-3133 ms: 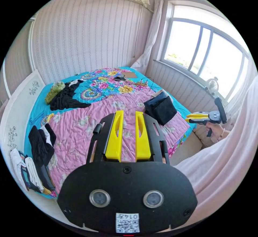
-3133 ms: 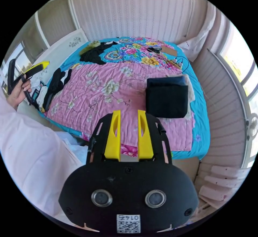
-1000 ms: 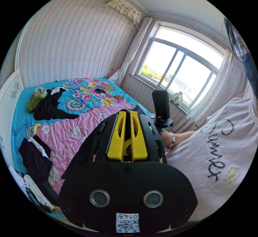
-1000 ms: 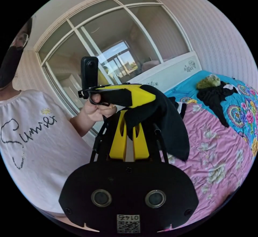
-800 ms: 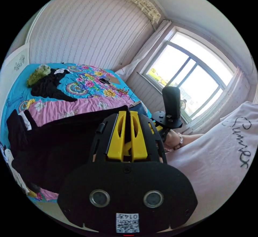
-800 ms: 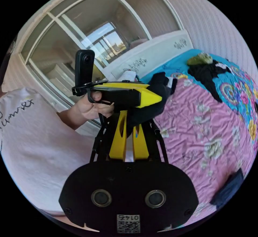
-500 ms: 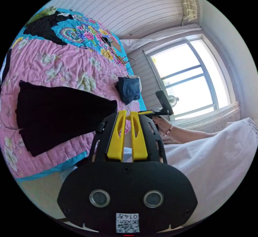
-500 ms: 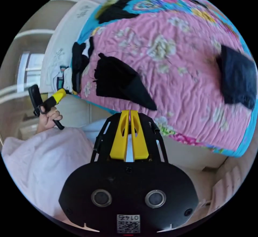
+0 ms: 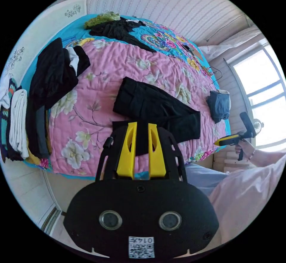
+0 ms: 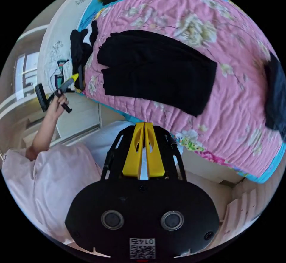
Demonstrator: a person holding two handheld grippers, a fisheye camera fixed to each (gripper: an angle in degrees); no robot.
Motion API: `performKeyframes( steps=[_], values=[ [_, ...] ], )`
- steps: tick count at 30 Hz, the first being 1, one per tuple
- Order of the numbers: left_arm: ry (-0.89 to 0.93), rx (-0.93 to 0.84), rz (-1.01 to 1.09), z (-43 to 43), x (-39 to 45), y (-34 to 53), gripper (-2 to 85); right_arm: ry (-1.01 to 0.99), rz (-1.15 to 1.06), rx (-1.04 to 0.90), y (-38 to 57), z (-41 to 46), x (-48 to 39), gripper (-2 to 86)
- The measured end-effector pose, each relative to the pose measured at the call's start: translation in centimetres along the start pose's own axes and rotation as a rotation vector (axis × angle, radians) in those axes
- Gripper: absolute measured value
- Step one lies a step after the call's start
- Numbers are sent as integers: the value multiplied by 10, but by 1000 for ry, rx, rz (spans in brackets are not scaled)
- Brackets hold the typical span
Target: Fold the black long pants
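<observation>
Left gripper view: the left gripper (image 9: 140, 125) has its jaws apart, holding nothing, with the black pants (image 9: 155, 108) lying just beyond on the pink quilt (image 9: 98, 66), near its edge.

Right gripper view: the right gripper (image 10: 144, 125) has its jaws together, empty, off the bed edge, pants (image 10: 155, 69) beyond the tips.

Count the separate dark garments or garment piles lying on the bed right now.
4: the black pants spread mid-quilt, a black pile at the headboard-side edge, a black garment on the far blue cover, a folded dark-blue stack near the window. More may be hidden.
</observation>
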State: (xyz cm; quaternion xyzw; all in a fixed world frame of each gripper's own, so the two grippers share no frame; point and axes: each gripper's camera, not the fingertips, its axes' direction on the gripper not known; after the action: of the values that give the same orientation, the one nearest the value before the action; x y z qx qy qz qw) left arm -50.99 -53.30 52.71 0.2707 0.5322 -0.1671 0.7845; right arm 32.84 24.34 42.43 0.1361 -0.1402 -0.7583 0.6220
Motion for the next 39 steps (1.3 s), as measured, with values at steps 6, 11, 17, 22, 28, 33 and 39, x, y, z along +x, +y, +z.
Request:
performKeyframes(
  steps=[6,11,17,22,28,33,39],
  values=[
    [-93,35,30,46,-36,-90,67,140,-276,-18,-136,11,-60,9],
    [-90,-123,35,103,-56,-114,86,249,-509,-54,-204,50,-106,70],
    [-164,-142,164,120,-65,-85,87,508,-698,-33,-242,132,-141,103],
    [-187,-118,200,108,-76,-66,80,591,-773,92,-245,154,-138,58],
    [-144,-15,206,74,-90,-33,8,331,-706,63,-252,123,-109,15],
    [-56,37,178,24,-109,-7,-8,285,-571,111,-208,72,-63,9],
    [82,107,194,-65,-130,41,-10,554,-152,136,-122,-26,27,7]
  ],
)
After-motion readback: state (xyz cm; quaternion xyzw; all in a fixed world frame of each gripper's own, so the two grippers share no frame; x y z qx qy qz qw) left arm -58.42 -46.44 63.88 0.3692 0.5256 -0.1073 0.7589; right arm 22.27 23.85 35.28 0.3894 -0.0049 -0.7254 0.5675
